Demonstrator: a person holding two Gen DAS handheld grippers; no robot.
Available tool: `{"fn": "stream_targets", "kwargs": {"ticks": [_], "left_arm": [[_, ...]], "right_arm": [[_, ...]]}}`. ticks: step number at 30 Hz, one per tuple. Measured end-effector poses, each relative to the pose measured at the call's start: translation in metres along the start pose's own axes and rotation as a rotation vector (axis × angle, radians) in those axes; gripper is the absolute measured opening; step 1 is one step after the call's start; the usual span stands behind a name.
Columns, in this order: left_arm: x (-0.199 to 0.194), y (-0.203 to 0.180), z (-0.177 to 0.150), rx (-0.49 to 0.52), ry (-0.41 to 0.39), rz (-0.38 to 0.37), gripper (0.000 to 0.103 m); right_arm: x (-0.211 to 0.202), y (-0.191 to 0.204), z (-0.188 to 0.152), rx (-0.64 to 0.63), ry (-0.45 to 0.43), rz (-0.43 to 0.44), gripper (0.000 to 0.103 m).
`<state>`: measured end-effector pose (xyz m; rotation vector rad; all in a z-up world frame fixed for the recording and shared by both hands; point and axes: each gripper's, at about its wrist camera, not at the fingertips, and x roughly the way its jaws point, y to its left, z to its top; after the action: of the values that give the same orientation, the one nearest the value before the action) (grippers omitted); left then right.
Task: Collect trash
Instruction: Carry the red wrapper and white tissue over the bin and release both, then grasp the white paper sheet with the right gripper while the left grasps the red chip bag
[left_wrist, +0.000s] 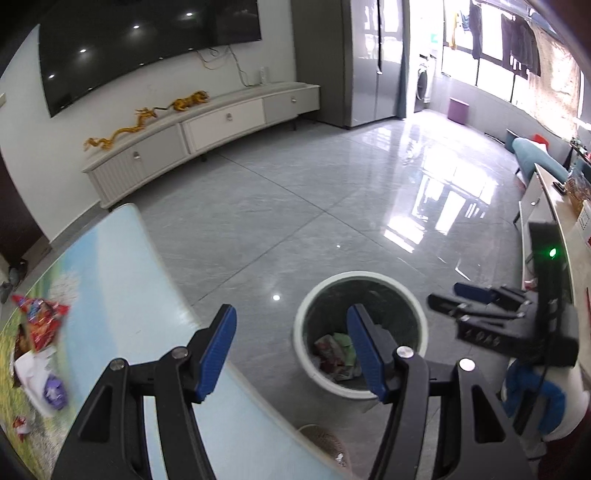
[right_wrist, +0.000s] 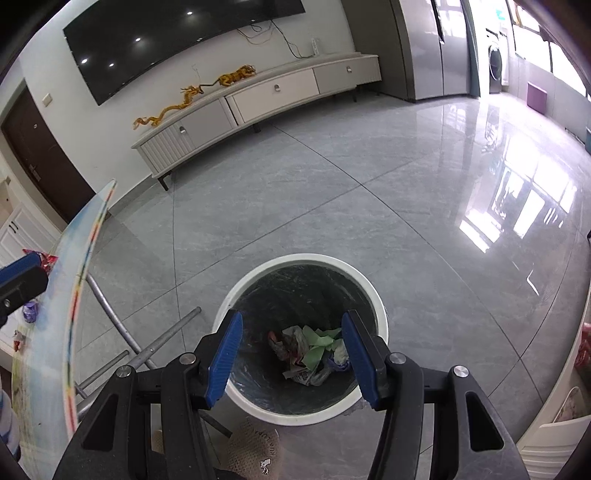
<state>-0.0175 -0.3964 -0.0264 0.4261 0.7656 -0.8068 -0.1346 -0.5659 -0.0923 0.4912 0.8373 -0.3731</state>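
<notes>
A white round trash bin (right_wrist: 380, 317) with a dark liner stands on the floor; it holds crumpled green, white and red wrappers (right_wrist: 314, 350). My right gripper (right_wrist: 291, 354) is open and empty right above the bin's mouth. My left gripper (left_wrist: 291, 350) is open and empty, between the table edge and the bin (left_wrist: 419, 314). The right gripper also shows in the left wrist view (left_wrist: 450, 299). On the table (left_wrist: 122, 288) lie a red snack wrapper (left_wrist: 42, 321), white crumpled paper (left_wrist: 31, 369), a purple wrapper (left_wrist: 55, 391) and a small red scrap (left_wrist: 20, 424).
The table's metal legs (right_wrist: 162, 343) stand left of the bin. A beige knitted slipper (right_wrist: 255, 450) sits on the floor below the bin. A TV cabinet (right_wrist: 258, 99) runs along the far wall. A white sideboard (left_wrist: 554, 221) lines the right side.
</notes>
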Motion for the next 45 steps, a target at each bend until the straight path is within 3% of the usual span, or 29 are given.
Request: {"fn": "stream_targets", "kwargs": {"ticks": [10, 23, 33, 45], "left_arm": [[-0.085, 0.099, -0.071, -0.141, -0.053, 0.157, 0.061], [-0.177, 0.22, -0.17, -0.394, -0.114, 0.302, 0.061], [-0.173, 0.301, -0.206, -0.482, -0.085, 0.331, 0.061], [-0.12, 0.367, -0.191, -0.441, -0.034, 0.273, 0.068]], "right_arm": [[-0.055, 0.061, 0.005, -0.108, -0.093, 0.081, 0.054], [-0.097, 0.177, 0.003, -0.312, -0.151, 0.173, 0.054], [-0.069, 0.303, -0.001, -0.509, -0.048, 0.329, 0.054], [0.034, 0.428, 0.004, -0.617, 0.132, 0.452, 0.054]]}}
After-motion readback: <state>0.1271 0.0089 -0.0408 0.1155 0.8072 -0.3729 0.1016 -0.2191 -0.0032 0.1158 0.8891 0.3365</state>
